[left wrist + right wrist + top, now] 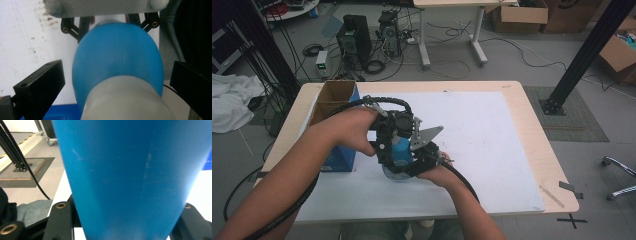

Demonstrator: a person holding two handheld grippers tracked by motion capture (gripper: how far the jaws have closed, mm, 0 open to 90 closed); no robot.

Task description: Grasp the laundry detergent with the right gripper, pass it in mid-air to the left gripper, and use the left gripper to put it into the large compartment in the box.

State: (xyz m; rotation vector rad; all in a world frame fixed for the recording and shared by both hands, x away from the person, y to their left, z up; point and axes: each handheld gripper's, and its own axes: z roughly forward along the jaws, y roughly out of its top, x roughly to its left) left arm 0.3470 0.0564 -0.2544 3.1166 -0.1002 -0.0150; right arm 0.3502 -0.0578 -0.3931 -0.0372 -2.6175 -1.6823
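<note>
— Where's the blue bottle (401, 150)?
— Over the white sheet (492, 150) on the desk, beside the cardboard box (334, 100). The right claw (424, 160) clamps it; the left claw (387, 142) stands wide around it.

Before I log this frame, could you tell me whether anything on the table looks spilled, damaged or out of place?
Nothing looks spilled or broken. The white mat carries some brown smudges near its edge, and the cardboard box stands open at the table's left. The blue bottle sits between both grippers.

We see a bottle (401, 152) on the white sheet (492, 145) that covers the table (532, 125). Both grippers meet around it, left gripper (387, 145) left, right gripper (424, 157) right. An open box (332, 100) stands just left.
</note>
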